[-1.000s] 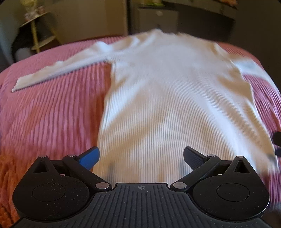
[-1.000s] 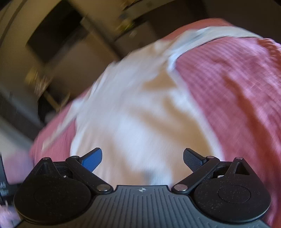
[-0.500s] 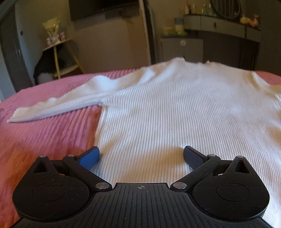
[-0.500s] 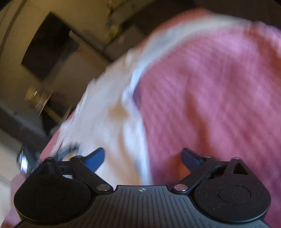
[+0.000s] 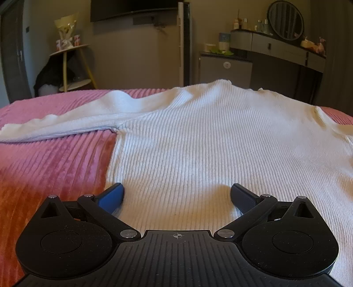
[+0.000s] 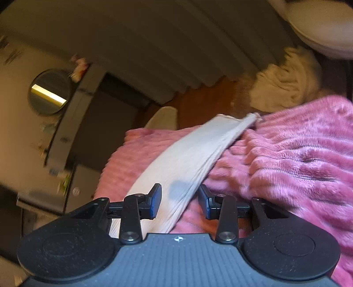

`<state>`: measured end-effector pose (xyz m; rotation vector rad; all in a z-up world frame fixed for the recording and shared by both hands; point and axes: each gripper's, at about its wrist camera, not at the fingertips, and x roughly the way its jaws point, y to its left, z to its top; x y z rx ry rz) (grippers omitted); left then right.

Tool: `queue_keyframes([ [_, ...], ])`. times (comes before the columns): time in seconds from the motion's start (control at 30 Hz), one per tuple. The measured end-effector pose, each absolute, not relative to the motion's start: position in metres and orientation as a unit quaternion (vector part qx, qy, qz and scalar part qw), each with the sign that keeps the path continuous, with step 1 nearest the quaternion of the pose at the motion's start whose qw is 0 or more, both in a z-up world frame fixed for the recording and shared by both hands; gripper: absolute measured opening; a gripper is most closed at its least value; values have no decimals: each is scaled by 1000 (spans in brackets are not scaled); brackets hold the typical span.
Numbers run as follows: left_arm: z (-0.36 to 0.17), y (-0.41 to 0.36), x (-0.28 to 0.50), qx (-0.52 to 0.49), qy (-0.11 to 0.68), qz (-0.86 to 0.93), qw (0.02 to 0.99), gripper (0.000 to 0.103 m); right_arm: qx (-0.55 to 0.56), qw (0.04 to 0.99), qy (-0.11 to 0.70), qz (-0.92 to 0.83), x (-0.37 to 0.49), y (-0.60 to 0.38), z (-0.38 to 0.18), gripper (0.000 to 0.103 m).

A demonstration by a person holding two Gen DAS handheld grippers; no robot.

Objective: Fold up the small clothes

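A white ribbed sweater [image 5: 209,141] lies flat on a pink ribbed blanket [image 5: 50,163], with one sleeve [image 5: 61,125] stretched out to the left. My left gripper [image 5: 176,195] is open, low over the sweater's lower body near its left edge. In the right wrist view the other sleeve [image 6: 189,159] lies on the pink blanket [image 6: 293,163]. My right gripper [image 6: 179,202] is partly closed, with its jaws on either side of that sleeve and a gap still between them.
Beyond the bed stand a yellow side table [image 5: 70,66], a grey cabinet [image 5: 225,68] and a dresser with a round mirror [image 5: 285,21]. A cream fluffy item [image 6: 284,84] lies past the blanket's far edge in the right wrist view.
My left gripper has dropped lower and closer to the sweater. My right gripper has swung right to the other sleeve and its jaws have narrowed around it.
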<state>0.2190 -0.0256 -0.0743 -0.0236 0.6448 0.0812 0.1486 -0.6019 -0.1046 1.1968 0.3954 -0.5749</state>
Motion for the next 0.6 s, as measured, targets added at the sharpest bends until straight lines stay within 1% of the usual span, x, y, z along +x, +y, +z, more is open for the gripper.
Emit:
queue_keyframes([
  [0.03, -74, -26, 219, -12, 316, 40, 948, 103, 559, 767, 171, -265, 147, -605, -108, 33],
  [0.1, -74, -26, 217, -12, 315, 40, 948, 103, 557, 766, 162, -278, 148, -608, -108, 12],
  [0.13, -74, -25, 217, -13, 315, 40, 948, 103, 549, 767, 166, -287, 151, -612, -105, 8],
  [0.2, -73, -25, 218, -15, 316, 39, 948, 103, 527, 779, 165, -297, 152, -609, -90, 7],
  [0.27, -71, -24, 218, -14, 318, 40, 947, 103, 477, 808, 162, -305, 149, -601, -62, 7],
  [0.37, -65, -24, 218, -12, 324, 42, 945, 103, 348, 873, 160, -303, 158, -562, -5, 7],
  [0.5, -49, -15, 212, -31, 311, 40, 949, 103, 177, 946, 142, -233, 177, -469, 67, 7],
  [0.6, -36, -5, 208, -46, 293, 39, 954, 103, 110, 977, 116, -144, 185, -385, 96, 7],
])
